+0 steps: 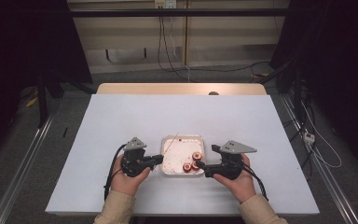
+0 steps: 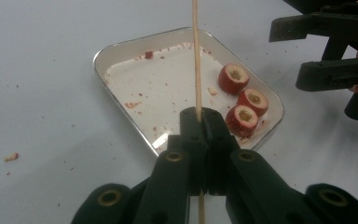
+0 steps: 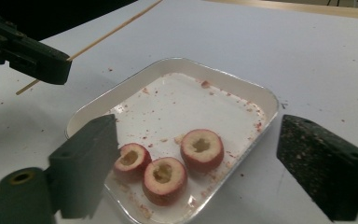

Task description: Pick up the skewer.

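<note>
The left gripper [image 2: 200, 122] is pinching a thin wooden skewer [image 2: 196, 51] between its two jaws, which are pressing together on the stick. In the left gripper view the skewer is rising straight up from the jaws and passing over the tray. In the right gripper view the same left gripper [image 3: 51, 63] is showing at the top left, with the skewer [image 3: 116, 29] sticking out of it toward the far side of the table and a short end coming out behind.

The right gripper [image 3: 200, 158] is standing with its jaws spread wide apart and is holding nothing. Its jaws are reaching toward the near right corner of the tray. In the high view the left gripper [image 1: 156, 159] is sitting just beside the left edge of the tray, and the right gripper [image 1: 203, 167] is at the right edge, close to the fruit pieces.

The tray [image 3: 261, 100] is a white, shallow, rectangular dish with rounded corners, lying on the white table [image 1: 121, 121] in front of the person. Three red cored fruit pieces [image 3: 164, 179] are lying together in its near right corner, each with a pale hollow centre facing up. Two of them seem to be touching. Small red crumbs [image 2: 133, 104] are lying scattered on the tray floor and also on the table around it.

The person's left hand [image 1: 128, 179] and right hand [image 1: 237, 182] are gripping the two tools.
</note>
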`<state>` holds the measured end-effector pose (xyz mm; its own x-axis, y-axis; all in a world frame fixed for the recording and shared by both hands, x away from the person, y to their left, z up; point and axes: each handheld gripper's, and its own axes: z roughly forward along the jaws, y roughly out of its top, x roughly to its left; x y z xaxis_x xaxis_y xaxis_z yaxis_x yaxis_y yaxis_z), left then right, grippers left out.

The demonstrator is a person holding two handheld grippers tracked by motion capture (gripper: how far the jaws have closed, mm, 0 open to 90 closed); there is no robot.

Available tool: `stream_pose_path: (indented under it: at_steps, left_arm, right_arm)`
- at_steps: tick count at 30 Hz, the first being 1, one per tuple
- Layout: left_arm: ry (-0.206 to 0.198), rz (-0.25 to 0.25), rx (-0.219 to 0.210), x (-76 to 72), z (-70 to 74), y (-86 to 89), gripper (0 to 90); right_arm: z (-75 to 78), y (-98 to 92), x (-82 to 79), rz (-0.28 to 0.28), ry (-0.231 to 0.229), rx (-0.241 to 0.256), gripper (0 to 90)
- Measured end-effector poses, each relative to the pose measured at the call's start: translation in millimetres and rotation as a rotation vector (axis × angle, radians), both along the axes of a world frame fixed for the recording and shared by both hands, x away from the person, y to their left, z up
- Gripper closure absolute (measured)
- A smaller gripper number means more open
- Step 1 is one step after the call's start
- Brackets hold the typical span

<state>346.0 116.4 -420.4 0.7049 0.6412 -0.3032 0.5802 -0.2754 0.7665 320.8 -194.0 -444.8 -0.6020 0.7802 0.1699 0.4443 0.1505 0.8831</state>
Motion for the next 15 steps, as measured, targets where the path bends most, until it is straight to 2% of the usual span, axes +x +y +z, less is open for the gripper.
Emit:
stream_pose_path:
  at_steps: [4,7,15]
  left_arm:
    - [-0.012,-0.007,-0.007,-1.5,0.6,1.4,88.9]
    - [-0.023,-0.009,-0.024,-2.4,1.5,3.0,88.9]
    - [-0.034,-0.012,-0.03,-4.9,1.4,4.3,88.9]
  right_arm:
    - [0.0,7.3,2.1,0.037,0.011,-0.003,26.6]
    - [-2.2,13.8,4.4,0.062,0.036,-0.01,34.3]
    - [-7.9,27.2,6.5,0.107,0.063,-0.038,47.2]
